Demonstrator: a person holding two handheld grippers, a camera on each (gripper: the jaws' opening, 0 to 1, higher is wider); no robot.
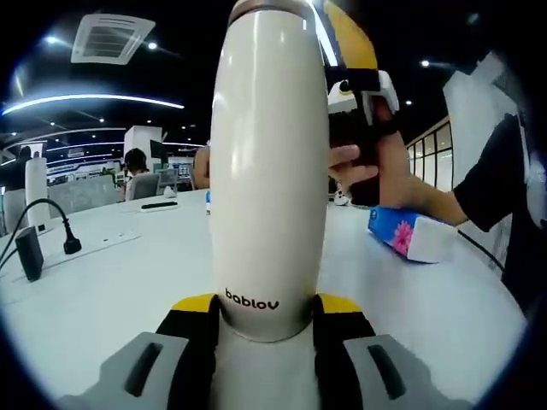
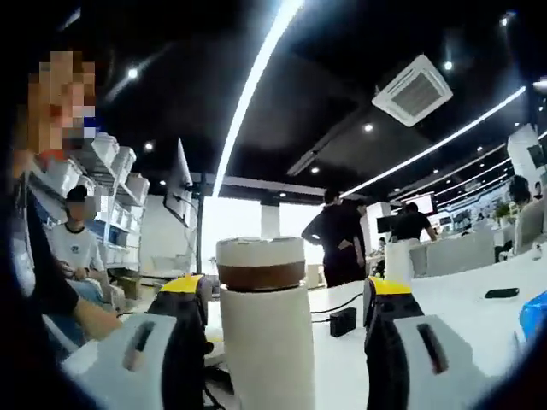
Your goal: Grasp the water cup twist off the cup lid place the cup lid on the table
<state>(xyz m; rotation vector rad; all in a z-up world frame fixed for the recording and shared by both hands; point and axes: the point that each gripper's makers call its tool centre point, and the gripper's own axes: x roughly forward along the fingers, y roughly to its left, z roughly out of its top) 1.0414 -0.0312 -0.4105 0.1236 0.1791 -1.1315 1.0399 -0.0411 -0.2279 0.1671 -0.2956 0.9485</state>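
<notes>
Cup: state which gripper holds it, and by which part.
The left gripper holds the cup by its base. The right gripper's fingers stand apart beside the lid, gripping nothing.

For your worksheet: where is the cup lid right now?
In the right gripper view, the cup lid sits atop the water cup, left of centre between the right gripper's open fingers.

The left gripper [image 1: 268, 320] clamps its yellow-tipped jaws against the base of the tall cream metal water cup [image 1: 269, 162]. The right gripper [image 2: 285, 299] stands spread either side of the cup's top, held in the person's hand [image 1: 376, 171] beside it.
</notes>
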